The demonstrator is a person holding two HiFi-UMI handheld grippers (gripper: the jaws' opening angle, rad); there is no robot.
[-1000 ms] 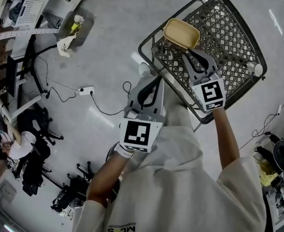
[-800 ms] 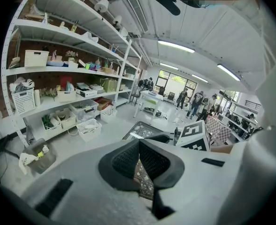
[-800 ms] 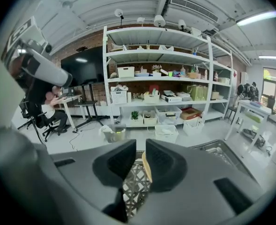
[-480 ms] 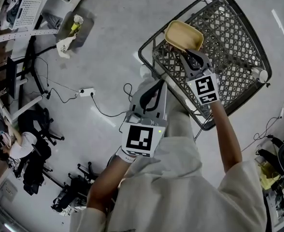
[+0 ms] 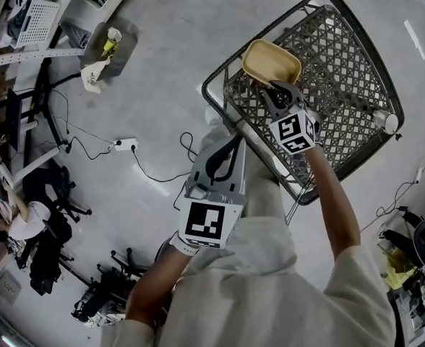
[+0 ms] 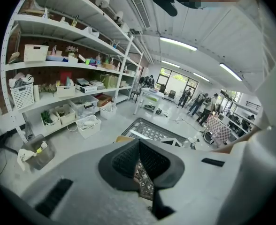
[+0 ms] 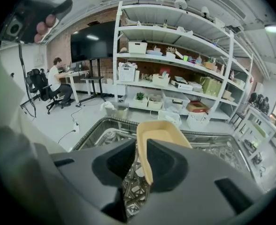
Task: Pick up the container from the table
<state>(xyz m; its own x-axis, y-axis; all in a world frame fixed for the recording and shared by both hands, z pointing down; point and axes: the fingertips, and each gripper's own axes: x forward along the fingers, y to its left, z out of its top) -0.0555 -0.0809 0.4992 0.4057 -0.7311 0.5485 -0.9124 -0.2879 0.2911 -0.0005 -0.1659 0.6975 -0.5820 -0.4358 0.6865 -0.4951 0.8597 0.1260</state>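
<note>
The mesh counter (image 5: 346,56) spreads under and ahead of my right tool (image 5: 273,87), whose jaws clamp the tan container (image 5: 270,60) by its near rim. My left tool (image 5: 229,139) hangs closed, empty. I judge this the lift; next, raise it level.

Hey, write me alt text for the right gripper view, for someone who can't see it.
The right gripper has its two dark jaws closed on the near wall of a tan container, holding it above a dark wire mesh basket. Behind stand white shelves full of boxes, and a person sits at a desk at the far left.
</note>
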